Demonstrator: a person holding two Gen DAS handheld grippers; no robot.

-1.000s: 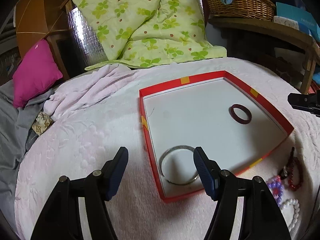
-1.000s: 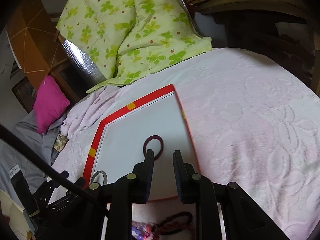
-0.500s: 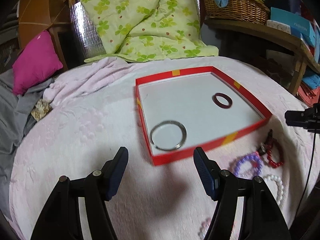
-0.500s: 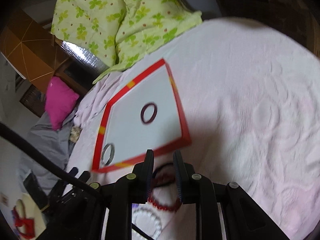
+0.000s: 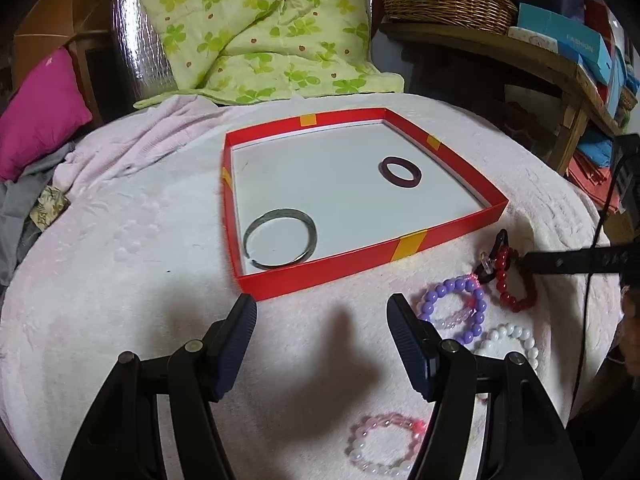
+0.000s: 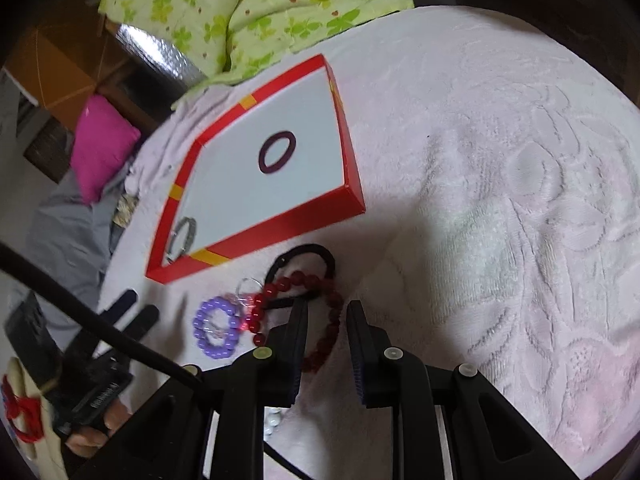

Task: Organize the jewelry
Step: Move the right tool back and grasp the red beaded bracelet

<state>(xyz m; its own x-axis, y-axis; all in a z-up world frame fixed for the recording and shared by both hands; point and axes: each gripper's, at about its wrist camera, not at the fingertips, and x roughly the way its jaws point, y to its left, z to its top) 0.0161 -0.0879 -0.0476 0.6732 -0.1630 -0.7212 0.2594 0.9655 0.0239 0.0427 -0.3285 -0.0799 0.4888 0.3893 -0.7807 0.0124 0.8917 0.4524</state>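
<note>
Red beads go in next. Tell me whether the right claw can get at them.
Probably yes: the right claw hangs right over the red bead bracelet, jaws narrowly apart around one side, nothing between.

Soft, even indoor light is falling on the pink blanket [image 5: 120, 240], the left gripper [image 5: 320, 320] is casting a diffuse shadow there, the right wrist view is blurring slightly, and fisheye edges are bending into black corners.

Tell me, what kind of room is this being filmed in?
Most likely a bedroom in someone's home. The work surface looks like a bed under a pale pink blanket, with a green clover-print quilt and a magenta pillow at its head, and a wicker basket on a cluttered wooden shelf beside it.
</note>
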